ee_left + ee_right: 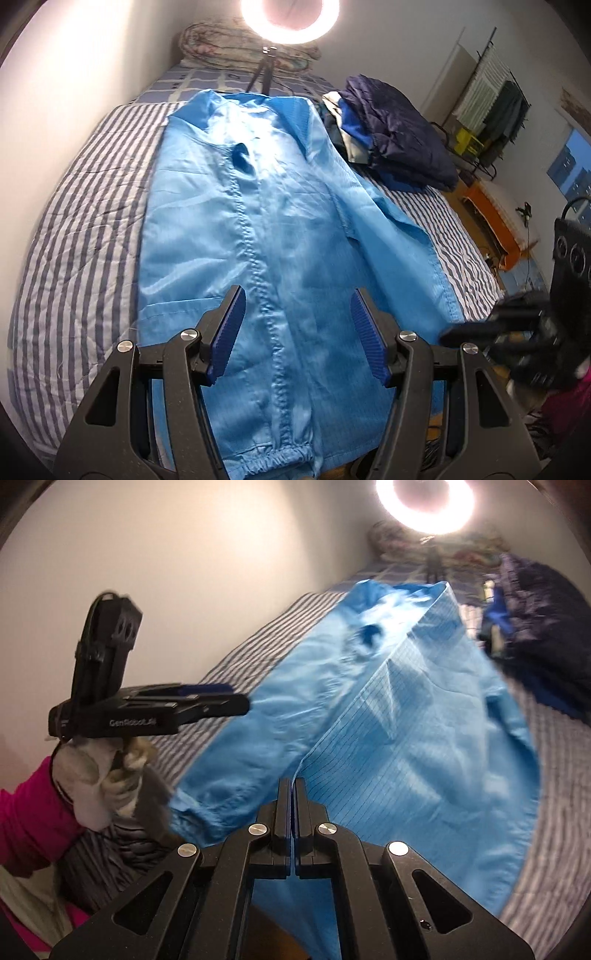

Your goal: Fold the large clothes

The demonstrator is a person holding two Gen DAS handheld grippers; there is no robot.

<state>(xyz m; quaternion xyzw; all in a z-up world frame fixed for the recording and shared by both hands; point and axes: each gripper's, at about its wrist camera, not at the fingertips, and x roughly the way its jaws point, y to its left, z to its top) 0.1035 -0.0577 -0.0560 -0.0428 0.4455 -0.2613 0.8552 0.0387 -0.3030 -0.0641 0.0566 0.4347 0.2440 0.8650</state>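
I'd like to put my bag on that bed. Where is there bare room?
Bare striped bedcover lies between the wall and the light blue garment. A narrower strip runs beside its sleeve. The far right is crowded with a dark clothes pile.

one light blue garment — two grippers, left and right — one ring light.

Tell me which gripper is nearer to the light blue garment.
Right. The right gripper is shut on an edge of the light blue garment, lifting a panel. The left gripper is open, hovering above the garment near its hem without gripping.
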